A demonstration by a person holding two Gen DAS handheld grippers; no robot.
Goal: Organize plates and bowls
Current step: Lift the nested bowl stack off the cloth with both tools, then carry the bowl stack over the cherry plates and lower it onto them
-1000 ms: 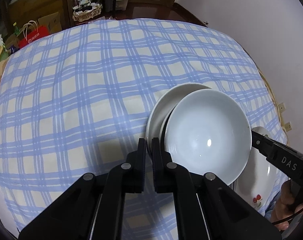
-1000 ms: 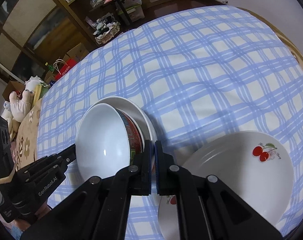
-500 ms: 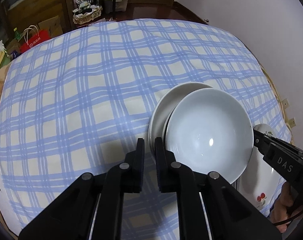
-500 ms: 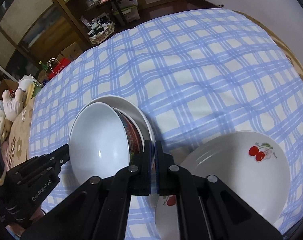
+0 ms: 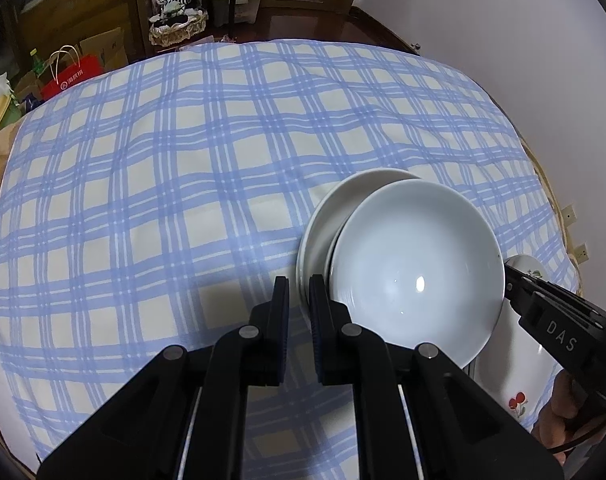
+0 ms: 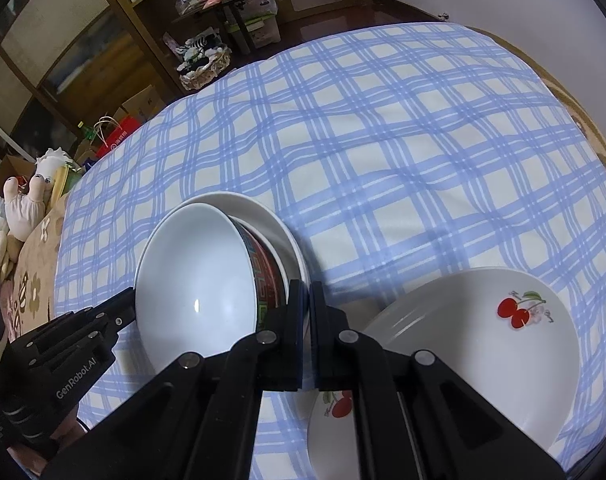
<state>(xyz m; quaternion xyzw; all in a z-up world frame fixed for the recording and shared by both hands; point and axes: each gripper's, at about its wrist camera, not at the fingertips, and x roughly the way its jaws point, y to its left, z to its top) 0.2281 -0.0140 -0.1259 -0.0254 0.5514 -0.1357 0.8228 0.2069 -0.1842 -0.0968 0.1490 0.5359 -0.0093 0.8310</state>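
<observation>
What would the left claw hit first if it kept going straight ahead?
Probably the near rim of the white plate under the bowl, just ahead of the left claw. Depth is unclear, so it might touch the checked tablecloth first.

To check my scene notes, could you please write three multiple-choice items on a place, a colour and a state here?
1. The bowl sits: A in the plain white plate; B on a shelf; C on the floor.
2. The tablecloth has checks of: A green; B red; C blue.
3. The bowl is: A upside down; B tilted; C level.
Answers: 1 A, its patterned side lies within that plate's rim; 2 C, blue bands cross the cream cloth; 3 B, its mouth faces sideways.
</observation>
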